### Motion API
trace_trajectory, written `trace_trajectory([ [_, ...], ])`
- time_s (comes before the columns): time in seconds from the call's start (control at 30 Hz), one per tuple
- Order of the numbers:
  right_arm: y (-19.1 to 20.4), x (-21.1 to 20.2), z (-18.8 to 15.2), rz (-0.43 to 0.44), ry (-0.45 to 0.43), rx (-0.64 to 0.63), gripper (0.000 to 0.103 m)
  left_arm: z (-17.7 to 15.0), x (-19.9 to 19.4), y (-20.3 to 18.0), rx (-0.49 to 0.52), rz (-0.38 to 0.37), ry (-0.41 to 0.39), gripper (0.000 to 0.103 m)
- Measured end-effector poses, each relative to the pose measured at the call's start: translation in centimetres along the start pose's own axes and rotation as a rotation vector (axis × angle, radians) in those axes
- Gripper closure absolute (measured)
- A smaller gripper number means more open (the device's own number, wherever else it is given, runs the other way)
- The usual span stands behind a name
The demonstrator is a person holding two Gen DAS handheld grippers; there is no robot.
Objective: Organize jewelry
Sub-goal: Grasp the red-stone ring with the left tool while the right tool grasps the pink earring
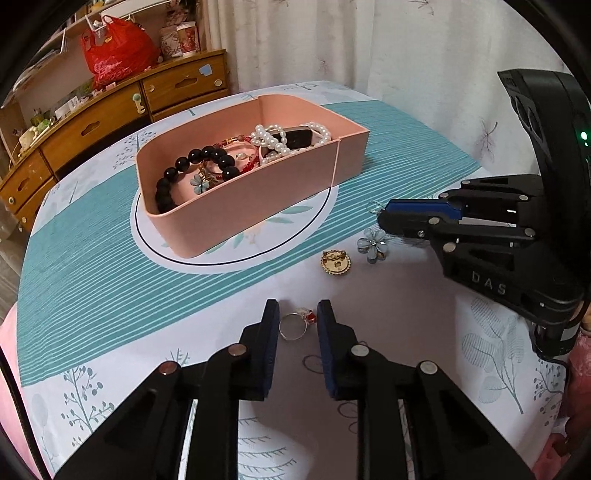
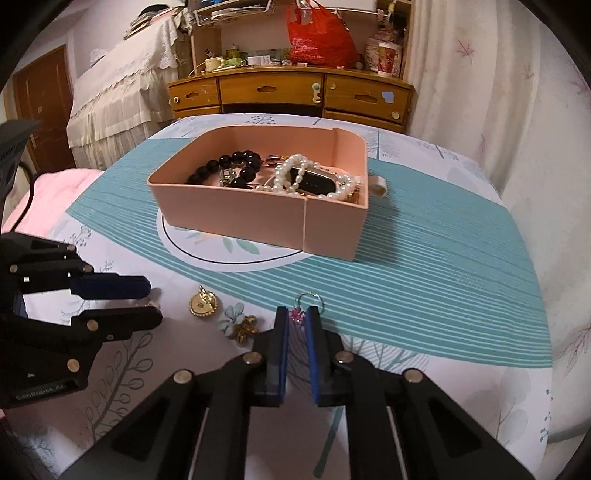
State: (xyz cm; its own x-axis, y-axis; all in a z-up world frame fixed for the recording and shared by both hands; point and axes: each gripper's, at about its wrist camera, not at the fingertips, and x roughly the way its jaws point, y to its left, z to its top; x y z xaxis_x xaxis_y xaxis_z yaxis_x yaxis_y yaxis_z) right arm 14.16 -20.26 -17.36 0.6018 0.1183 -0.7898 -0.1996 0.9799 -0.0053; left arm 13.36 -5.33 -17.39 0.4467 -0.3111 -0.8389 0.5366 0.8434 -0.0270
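Observation:
A pink box point(image 1: 258, 206) point(image 2: 258, 218) sits mid-table and holds a black bead bracelet point(image 1: 173, 177), a pearl strand point(image 1: 273, 138) and other pieces. My left gripper point(image 1: 297, 314) is open, its fingers on either side of a silver ring with a red stone point(image 1: 295, 323) lying on the cloth. My right gripper point(image 2: 297, 317) is shut on a ring with a pink stone point(image 2: 297, 314); it also shows in the left wrist view point(image 1: 384, 216). A gold round brooch point(image 1: 335, 263) point(image 2: 201, 303) and a blue flower brooch point(image 1: 372, 244) point(image 2: 236, 319) lie between the grippers.
The table wears a white and teal cloth point(image 1: 92, 280). A wooden dresser point(image 2: 291, 94) with a red bag point(image 2: 317, 35) stands behind it. Curtains point(image 2: 498, 92) hang at the right. A small white loop point(image 2: 378, 185) lies beside the box.

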Motion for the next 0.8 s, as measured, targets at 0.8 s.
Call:
trace_trajectory([
  [0.8,-2.7,-1.3,0.0,0.096,0.002,0.168,0.102,-0.6,-3.1,3.3,-0.084,0.047,-0.037,0.067],
])
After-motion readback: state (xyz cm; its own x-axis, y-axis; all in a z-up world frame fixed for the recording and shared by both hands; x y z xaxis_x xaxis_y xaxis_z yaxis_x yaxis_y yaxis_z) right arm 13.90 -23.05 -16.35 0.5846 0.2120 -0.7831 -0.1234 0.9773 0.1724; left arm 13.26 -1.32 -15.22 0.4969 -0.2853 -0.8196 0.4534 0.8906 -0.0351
